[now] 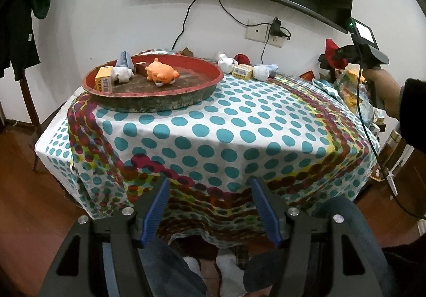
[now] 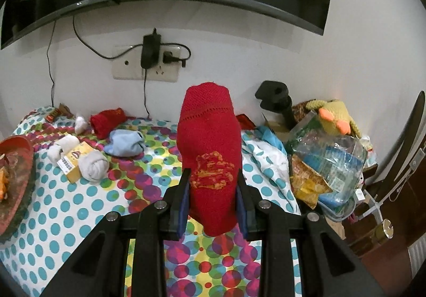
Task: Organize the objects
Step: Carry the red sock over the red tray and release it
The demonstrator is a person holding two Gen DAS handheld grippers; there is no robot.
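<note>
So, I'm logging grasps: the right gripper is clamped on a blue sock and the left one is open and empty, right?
Not quite. The right gripper is clamped on a red sock, as the right wrist view shows; the blue sock lies on the table. The left gripper is indeed open and empty.

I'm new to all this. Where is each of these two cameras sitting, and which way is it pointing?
Left wrist: rides the left gripper, held back from the table's near edge, facing the red tray and wall TV; shows its open blue-padded fingers, the person's legs and right hand.
Right wrist: rides the right gripper over the table, facing the wall socket; shows its fingers clamped on a red sock.
Shared: the dotted tablecloth, tray, yellow box, rolled socks.
</note>
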